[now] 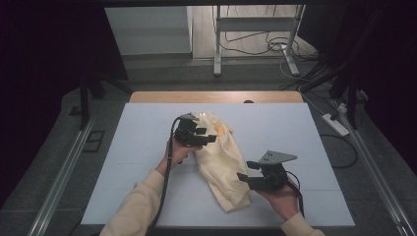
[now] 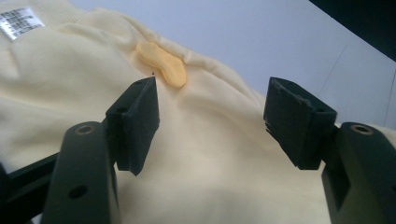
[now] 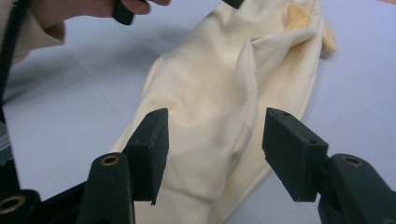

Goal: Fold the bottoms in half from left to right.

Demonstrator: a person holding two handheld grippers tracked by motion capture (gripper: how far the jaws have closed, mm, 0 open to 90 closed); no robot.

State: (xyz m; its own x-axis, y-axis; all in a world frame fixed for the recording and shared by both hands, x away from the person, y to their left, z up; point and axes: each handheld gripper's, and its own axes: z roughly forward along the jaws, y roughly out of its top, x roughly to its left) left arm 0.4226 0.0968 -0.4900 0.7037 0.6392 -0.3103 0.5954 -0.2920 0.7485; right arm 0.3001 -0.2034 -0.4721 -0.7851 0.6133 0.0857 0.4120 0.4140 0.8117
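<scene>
Pale blue-grey tabletop [image 1: 147,147] under a dim room, wooden edge at the far side, dark floor and cables beyond.

Left tongs [image 1: 209,138] at the upper end of a cream garment [image 1: 223,162], jaws apart, nothing pinched; from the left gripper view, cloth lying below and between the black pads [image 2: 137,119], not pressed by them. Right tongs [image 1: 244,178] at the lower end of the same garment, likewise parted and empty, hem visible beyond the jaws in the right gripper view. No grip on either side.

Garment in the middle of the tabletop, running diagonally from far-centre toward the near right, bunched into a long narrow bundle with a raised crease along its length. Orange patch [image 2: 163,65] near the collar end, white care label [image 2: 21,21] just beside it.

Judged by the lie of things: cloth gathered lengthwise and set down, probably one fold made; still lumpy, not squared off, so more folding or smoothing likely left.

Count: one garment, one orange patch, one label, two tongs, two hands, one tabletop.
</scene>
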